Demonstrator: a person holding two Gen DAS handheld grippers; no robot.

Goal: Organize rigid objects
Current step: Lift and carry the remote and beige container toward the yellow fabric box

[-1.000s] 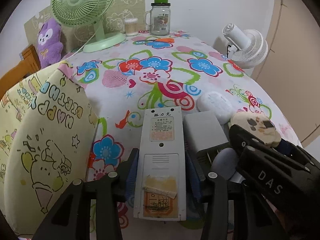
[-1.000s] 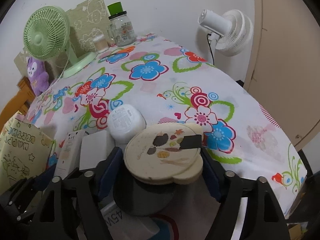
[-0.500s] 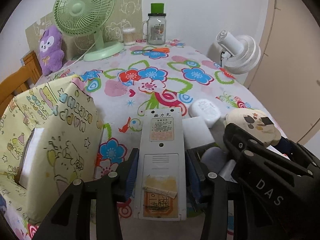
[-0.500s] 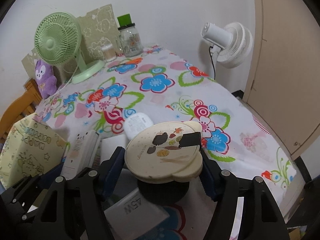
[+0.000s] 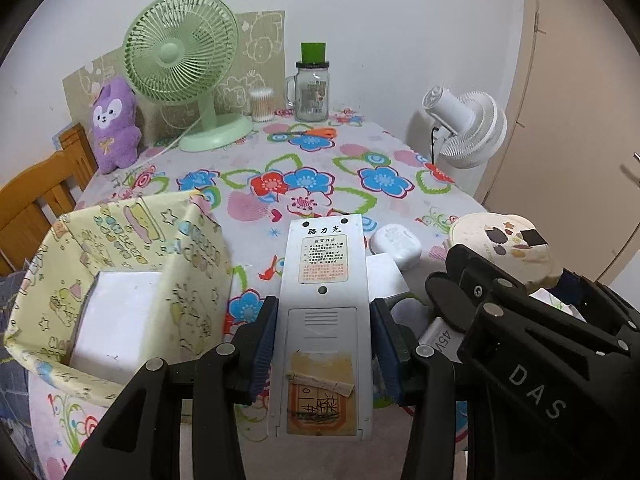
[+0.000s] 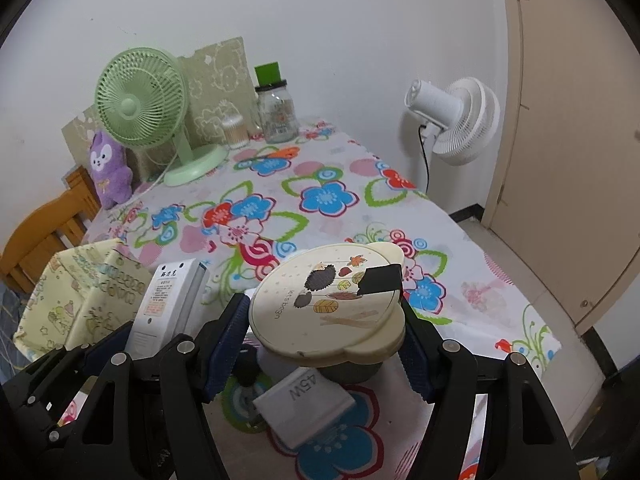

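My left gripper [image 5: 324, 348] is shut on a long white remote-like device [image 5: 324, 304], held back side up above the flowered table; it also shows in the right wrist view [image 6: 168, 300]. My right gripper [image 6: 324, 340] is shut on a round cream case with a hedgehog picture [image 6: 328, 300], which also shows in the left wrist view [image 5: 504, 244]. A yellow patterned box [image 5: 120, 280] stands at the left with a white block [image 5: 116, 316] inside. A white 45W charger [image 6: 304, 404], a white oval case [image 5: 396, 244] and a white block [image 5: 386, 280] lie on the table below the grippers.
At the table's far end stand a green desk fan [image 5: 180, 68], a purple plush [image 5: 114, 128], a cotton-swab jar [image 5: 262, 104] and a glass mug jar [image 5: 312, 88]. Orange scissors [image 5: 316, 133] lie near them. A white fan [image 5: 468, 128] stands right; a wooden chair [image 5: 36, 196] left.
Both grippers have risen and drawn back with their objects held. The yellow box's open top and the white block inside have come into view, and the charger shows under the round case.
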